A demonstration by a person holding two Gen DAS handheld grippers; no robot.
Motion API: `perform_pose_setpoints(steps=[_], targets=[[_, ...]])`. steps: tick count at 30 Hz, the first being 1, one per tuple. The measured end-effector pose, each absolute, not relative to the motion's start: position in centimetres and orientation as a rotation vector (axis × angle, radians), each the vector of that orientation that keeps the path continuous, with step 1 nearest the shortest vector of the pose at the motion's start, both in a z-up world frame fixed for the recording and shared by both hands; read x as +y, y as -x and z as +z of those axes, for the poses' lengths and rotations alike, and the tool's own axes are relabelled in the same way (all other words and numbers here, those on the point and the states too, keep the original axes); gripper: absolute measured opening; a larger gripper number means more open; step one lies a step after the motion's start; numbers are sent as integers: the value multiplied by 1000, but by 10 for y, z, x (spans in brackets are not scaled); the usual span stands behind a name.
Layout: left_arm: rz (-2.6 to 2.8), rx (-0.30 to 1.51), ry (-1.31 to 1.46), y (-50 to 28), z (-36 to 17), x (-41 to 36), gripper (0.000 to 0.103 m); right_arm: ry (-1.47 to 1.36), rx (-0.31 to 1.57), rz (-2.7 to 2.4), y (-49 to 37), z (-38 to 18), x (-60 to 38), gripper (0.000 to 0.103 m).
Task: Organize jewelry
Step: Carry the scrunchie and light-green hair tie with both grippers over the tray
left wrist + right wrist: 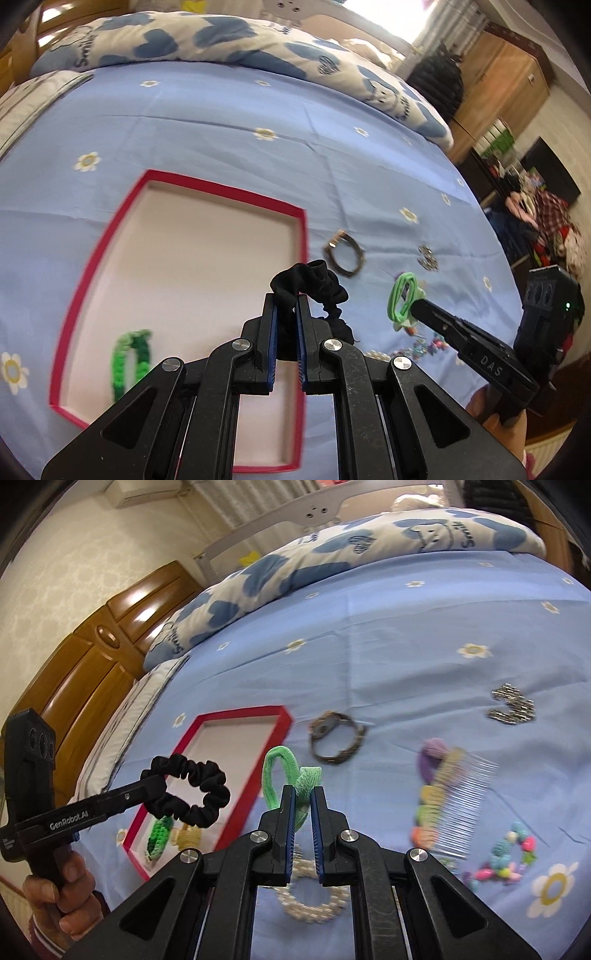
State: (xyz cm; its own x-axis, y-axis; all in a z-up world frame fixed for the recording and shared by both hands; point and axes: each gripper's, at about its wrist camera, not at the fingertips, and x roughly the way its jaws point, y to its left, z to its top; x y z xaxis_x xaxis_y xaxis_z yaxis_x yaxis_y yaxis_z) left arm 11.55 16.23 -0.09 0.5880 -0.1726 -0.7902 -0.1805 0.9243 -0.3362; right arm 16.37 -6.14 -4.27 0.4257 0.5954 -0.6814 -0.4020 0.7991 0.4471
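My left gripper (287, 306) was clamped on a black gathered fabric scrunchie (317, 286), low in the middle of the left wrist view, over the right-hand rim of the shallow red-edged cardboard tray (99, 254); the tray's pale floor lay mostly bare, with a bright green braided band (129, 360) in its lower left part and a small yellowish piece (189, 837) just beside that, seen from the right wrist; my right gripper (303, 805) was pinched shut on a light green looped hair tie (280, 771), lifted off the blue flowered bedsheet (229, 110); right of the tray sat a dark metal bracelet (343, 254), apart from its rim; further right in the right wrist view lay a silver chain heap (511, 703), a comb with coloured top (458, 812), a beaded bracelet (506, 856) and, under my fingers, a pearl band (314, 904); the sheet's upper stretch ran open to the heart-printed duvet (207, 40).
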Motion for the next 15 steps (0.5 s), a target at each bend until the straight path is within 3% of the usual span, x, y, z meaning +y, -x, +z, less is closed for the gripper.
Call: perform_pose_setpoints(steps=[15], targets=[[118,935,471,-114,-11,225,7,-161,980,748,-178,-44,24,8]])
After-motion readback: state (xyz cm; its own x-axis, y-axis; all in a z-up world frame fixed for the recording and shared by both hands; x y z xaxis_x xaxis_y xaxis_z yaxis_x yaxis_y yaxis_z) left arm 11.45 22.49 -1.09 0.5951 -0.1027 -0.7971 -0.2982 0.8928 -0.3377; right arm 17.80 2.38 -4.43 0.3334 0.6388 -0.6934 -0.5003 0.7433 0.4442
